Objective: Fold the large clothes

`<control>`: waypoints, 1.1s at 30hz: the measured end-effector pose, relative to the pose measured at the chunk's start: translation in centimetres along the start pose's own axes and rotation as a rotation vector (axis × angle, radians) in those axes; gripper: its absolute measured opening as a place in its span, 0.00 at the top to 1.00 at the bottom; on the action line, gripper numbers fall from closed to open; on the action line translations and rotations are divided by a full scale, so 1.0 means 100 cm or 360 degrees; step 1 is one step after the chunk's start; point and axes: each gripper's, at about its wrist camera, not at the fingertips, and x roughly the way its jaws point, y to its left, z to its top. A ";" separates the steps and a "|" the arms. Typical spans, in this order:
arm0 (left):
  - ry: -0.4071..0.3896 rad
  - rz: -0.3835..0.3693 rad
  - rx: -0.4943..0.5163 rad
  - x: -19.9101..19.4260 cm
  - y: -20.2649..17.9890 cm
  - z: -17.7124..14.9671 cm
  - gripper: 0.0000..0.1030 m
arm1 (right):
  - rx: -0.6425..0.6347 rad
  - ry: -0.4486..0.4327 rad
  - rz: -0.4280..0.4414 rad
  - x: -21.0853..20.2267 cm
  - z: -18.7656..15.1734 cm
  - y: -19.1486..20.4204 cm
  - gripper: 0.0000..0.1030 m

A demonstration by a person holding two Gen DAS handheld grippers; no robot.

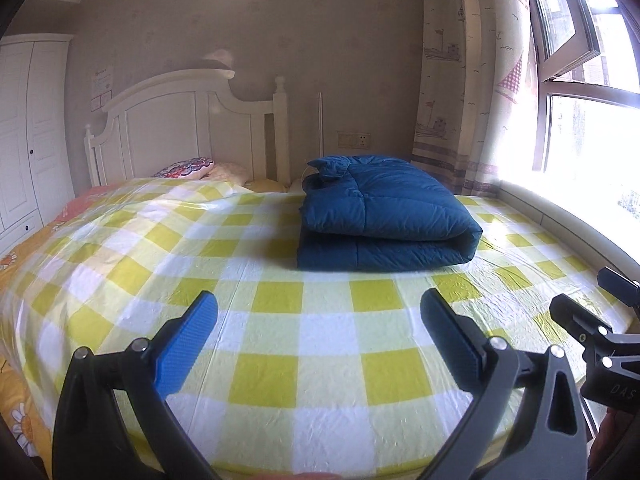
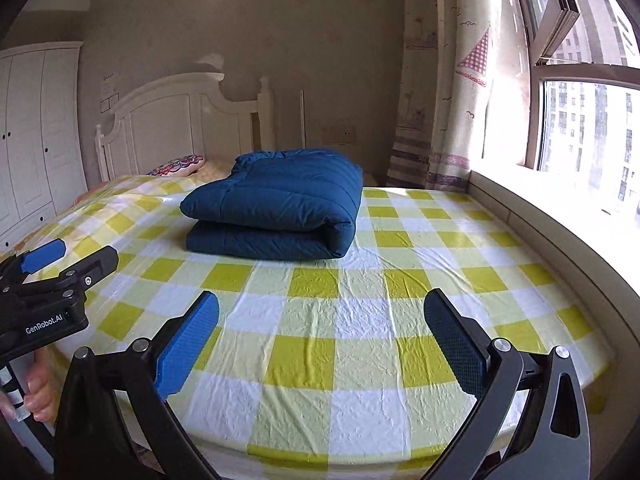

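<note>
A folded dark blue padded garment point(image 1: 384, 216) lies on the yellow-and-white checked sheet point(image 1: 312, 360) of the bed, toward the headboard point(image 1: 180, 120) end and nearer the window-side edge. The left gripper point(image 1: 318, 336) and right gripper point(image 2: 320, 338) hover above the foot edge of the bed, well apart from the garment; both have their jaws spread wide and hold nothing. A hand point(image 2: 38, 392) grasps the left gripper's handle. A patterned pillow point(image 1: 186, 168) rests at the headboard.

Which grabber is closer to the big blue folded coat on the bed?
Hard to tell. The left gripper and right gripper both hover open, apart from the blue coat, which lies ahead of both.
</note>
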 end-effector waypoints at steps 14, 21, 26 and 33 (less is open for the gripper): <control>0.0034 -0.0008 0.0050 -0.002 -0.005 -0.012 0.02 | -0.0011 -0.0022 0.0031 -0.007 -0.003 0.008 0.04; 0.0031 -0.0009 0.0054 -0.004 -0.004 -0.012 0.02 | -0.0013 -0.0013 0.0043 -0.008 -0.007 0.011 0.04; 0.0016 -0.0004 0.0064 -0.007 -0.004 -0.013 0.02 | -0.0020 -0.0026 0.0048 -0.012 -0.008 0.013 0.04; 0.0009 -0.0003 0.0057 -0.009 -0.003 -0.013 0.02 | -0.0019 -0.0042 0.0057 -0.015 -0.009 0.013 0.04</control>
